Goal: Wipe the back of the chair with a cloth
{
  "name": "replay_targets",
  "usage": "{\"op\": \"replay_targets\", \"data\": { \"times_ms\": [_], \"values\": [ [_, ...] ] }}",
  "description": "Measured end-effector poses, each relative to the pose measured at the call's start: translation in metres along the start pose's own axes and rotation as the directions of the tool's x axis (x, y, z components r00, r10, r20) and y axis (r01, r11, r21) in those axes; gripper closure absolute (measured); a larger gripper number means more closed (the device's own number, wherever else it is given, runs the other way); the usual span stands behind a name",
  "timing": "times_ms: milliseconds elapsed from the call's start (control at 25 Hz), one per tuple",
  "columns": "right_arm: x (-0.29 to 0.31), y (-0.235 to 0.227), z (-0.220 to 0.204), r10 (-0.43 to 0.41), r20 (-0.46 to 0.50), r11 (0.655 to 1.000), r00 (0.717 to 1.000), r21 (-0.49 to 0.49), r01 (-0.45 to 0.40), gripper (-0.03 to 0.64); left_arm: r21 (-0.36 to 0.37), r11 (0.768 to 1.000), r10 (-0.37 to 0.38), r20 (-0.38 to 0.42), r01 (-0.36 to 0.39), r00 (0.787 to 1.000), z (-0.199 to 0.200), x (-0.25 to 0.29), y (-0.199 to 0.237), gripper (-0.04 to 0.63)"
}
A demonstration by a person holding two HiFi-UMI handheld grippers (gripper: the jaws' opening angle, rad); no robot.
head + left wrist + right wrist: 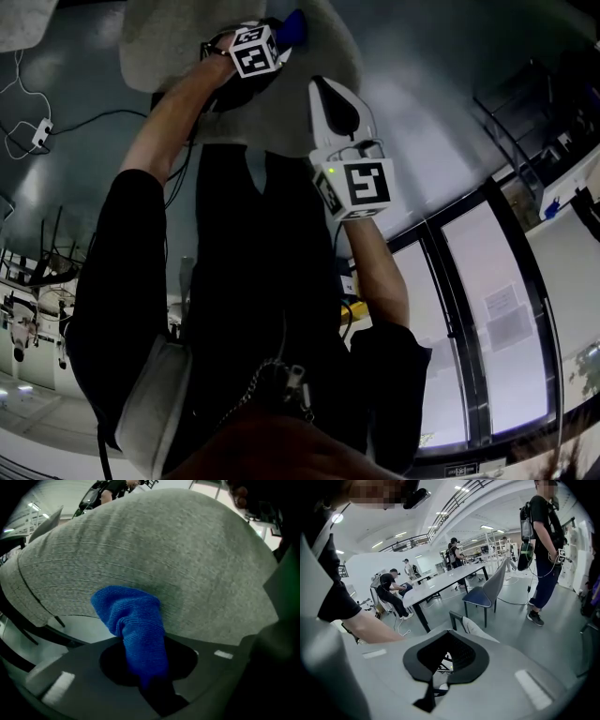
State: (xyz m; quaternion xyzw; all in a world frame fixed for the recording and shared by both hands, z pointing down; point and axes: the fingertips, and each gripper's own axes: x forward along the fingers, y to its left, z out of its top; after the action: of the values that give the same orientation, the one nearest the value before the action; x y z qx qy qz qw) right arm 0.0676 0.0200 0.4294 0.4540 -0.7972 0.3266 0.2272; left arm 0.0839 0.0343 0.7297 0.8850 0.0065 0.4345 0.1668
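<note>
A large bright hall with a smooth grey floor [562,634]. A long white table [450,581] runs through it, with a blue-seated chair [485,595] beside it. Strip lights [461,488] line the white ceiling and a railed balcony [405,541] follows the far wall. Glass doors [487,309] stand on one side, and a white power adapter [41,132] with cables lies on the floor

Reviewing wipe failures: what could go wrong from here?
1. Left gripper pinches only a bunched end of the cloth; rubbing the chair back could tug it loose.
2. The wad is small, so the jaws may scrape the fabric.
3. Right gripper is shut and empty, not gripping the chair, which may shift.
</note>
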Motion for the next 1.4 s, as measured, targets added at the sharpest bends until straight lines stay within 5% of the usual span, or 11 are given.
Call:
{"op": "replay_targets", "data": {
  "times_ms": [360,1000,1400],
  "values": [
    [0.0,0.006,-0.001,-0.005,-0.009,1.0,1.0,-0.007,0.005,0.614,0.2,0.965,-0.151,-0.097,0.168,0.984,-0.027,0.004,-0.075,0.5],
    [0.008,0.031,-0.012,0.002,-0.034,1.0,0.999,-0.024,-0.003,0.614,0.32,0.884,-0.293,-0.187,0.341,0.937,-0.088,-0.017,-0.147,0.5],
    [0.016,0.05,-0.015,0.006,-0.046,0.999,0.999,-0.035,-0.008,0.614,0.377,0.793,-0.369,-0.328,0.479,0.869,-0.145,-0.043,-0.172,0.5]
  ]
}}
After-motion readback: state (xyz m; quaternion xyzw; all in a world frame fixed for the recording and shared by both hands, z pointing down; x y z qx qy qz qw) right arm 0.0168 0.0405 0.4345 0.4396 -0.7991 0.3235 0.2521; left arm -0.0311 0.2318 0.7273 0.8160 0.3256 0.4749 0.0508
